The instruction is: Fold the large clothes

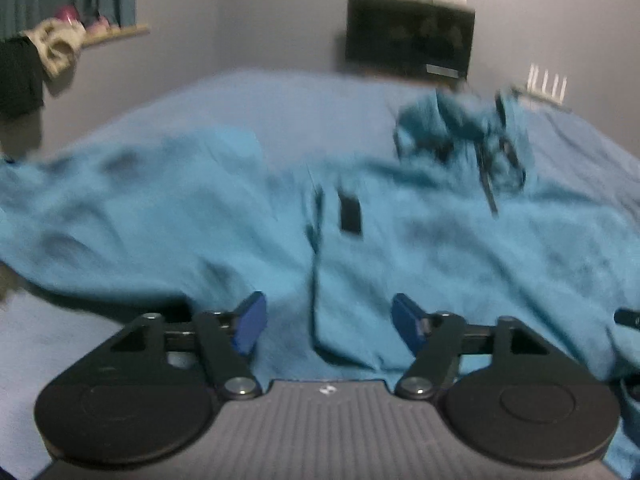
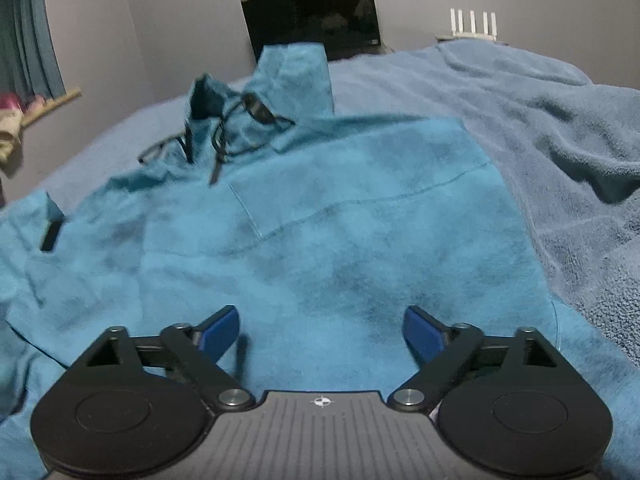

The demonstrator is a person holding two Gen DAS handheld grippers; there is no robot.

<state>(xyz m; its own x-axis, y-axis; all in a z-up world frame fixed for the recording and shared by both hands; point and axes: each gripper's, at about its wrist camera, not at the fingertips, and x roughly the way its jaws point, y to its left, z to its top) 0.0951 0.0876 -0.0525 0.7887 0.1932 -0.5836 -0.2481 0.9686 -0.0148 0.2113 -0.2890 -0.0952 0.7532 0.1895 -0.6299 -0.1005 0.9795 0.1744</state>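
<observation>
A fleecy teal hoodie (image 2: 320,208) lies spread across the bed (image 2: 560,120), over its pale blue towelling cover, hood and dark drawstrings bunched toward the far edge. The left gripper (image 1: 325,320) and the right gripper (image 2: 320,332) both hover released, blue pads apart, nothing pinched.

A big bed (image 2: 400,76) fills the room, covered with a light blue blanket (image 2: 560,128). A fuzzy teal hoodie (image 2: 320,220) lies spread out on the blanket, its dark strings (image 2: 218,148) near the top.
</observation>
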